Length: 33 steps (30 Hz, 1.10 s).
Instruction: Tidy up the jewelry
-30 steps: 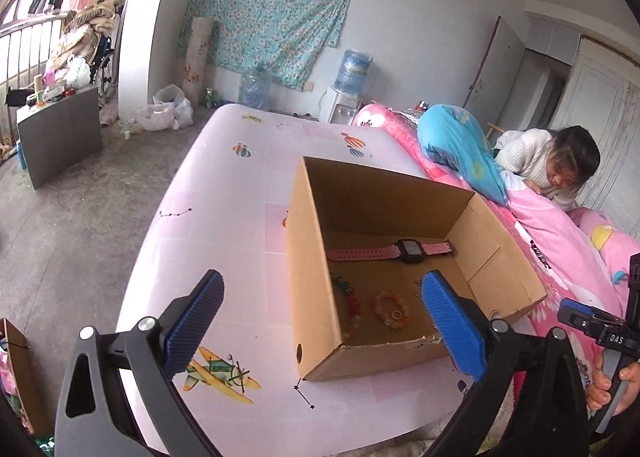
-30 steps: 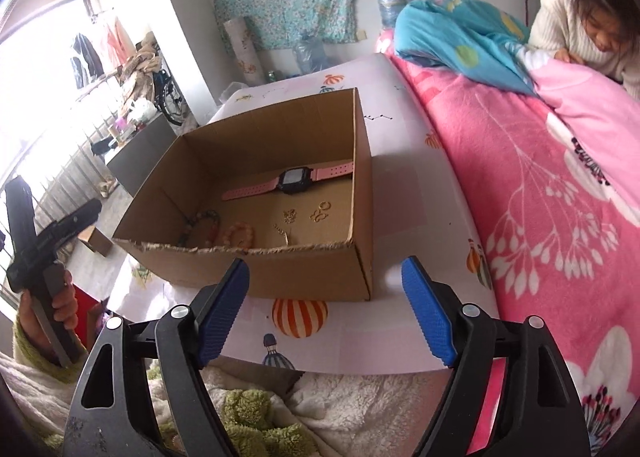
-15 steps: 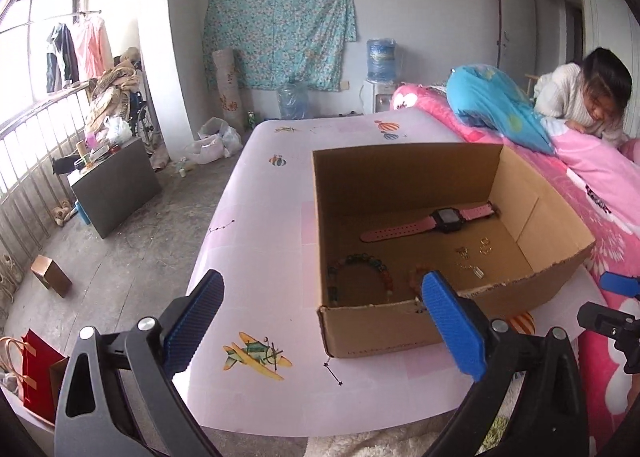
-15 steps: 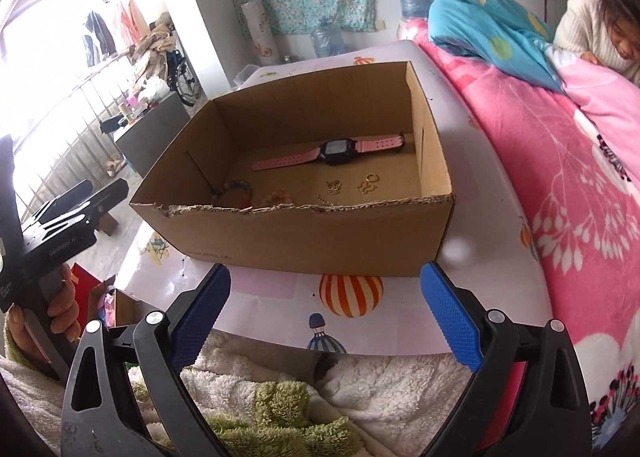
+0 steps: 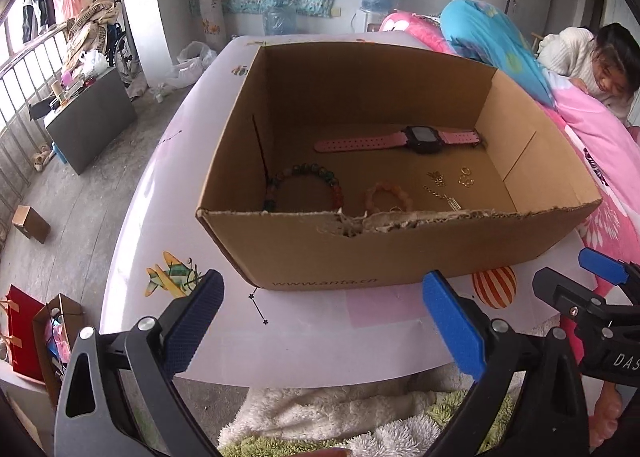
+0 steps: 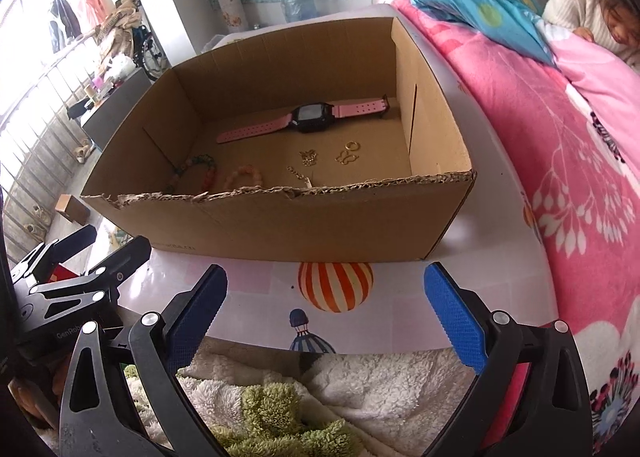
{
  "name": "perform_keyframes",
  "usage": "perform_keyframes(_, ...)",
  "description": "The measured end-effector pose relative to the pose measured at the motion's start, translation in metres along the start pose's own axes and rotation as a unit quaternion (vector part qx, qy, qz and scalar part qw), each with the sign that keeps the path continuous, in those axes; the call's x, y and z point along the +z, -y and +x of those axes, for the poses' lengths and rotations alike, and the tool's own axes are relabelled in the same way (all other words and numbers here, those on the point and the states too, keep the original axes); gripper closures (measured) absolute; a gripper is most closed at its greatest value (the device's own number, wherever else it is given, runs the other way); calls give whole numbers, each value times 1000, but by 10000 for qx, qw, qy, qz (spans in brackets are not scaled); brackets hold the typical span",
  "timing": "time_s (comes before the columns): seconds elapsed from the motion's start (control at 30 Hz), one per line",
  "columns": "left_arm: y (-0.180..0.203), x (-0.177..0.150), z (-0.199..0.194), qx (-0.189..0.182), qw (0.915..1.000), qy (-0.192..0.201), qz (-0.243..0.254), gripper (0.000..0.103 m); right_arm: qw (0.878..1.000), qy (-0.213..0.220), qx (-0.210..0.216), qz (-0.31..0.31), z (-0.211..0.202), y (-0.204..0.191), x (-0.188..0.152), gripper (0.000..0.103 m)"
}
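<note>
An open cardboard box (image 5: pixel 400 253) (image 6: pixel 280 217) stands on a pale pink table. Inside lie a pink-strapped watch (image 5: pixel 416 139) (image 6: pixel 308 119), a dark multicoloured bead bracelet (image 5: pixel 308 173) (image 6: pixel 200 165), a peach bead bracelet (image 5: pixel 386 195) (image 6: pixel 244 175), a small chain (image 5: pixel 442 195) (image 6: pixel 298 173) and small gold earrings (image 5: pixel 466 177) (image 6: pixel 348 153). My left gripper (image 5: pixel 324 321) is open and empty in front of the box's near wall. My right gripper (image 6: pixel 326 315) is open and empty, also in front of the box, beside the left one.
A pink quilt (image 6: pixel 560 137) with a blue pillow (image 5: pixel 488 41) lies to the right, and a person (image 5: pixel 600 57) leans on it. Fluffy white-and-green fabric (image 6: pixel 280 397) lies below the table's near edge. A grey cabinet (image 5: pixel 88 117) and small bags (image 5: pixel 36 333) stand on the floor at left.
Both grippers have moved closer to the box's near wall and now face it more squarely. The left view has swung from the box's left side to its front. Both stay open and empty.
</note>
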<state>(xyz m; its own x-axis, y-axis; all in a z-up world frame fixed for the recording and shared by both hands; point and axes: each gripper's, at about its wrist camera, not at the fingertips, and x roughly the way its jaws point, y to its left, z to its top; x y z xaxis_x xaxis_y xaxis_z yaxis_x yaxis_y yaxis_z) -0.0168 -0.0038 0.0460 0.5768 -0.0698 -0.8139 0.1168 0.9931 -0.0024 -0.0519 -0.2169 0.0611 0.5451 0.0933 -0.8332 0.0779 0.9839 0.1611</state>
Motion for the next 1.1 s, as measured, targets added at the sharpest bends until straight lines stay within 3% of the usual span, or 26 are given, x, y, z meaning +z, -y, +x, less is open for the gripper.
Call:
perform_keyframes(0.1, 3, 1, 3, 158, 9999, 2, 64, 6, 9998, -109, -56, 124, 6, 2, 5, 8)
perform_keyframes(0.33, 10, 3, 11, 152, 9996, -136, 192, 6, 9991, -378, 44, 170, 18, -1, 11, 8)
perform_keyframes(1.1, 8, 9, 19, 147, 9994, -290, 97, 6, 9995, -274, -135, -51, 19, -9, 14, 8)
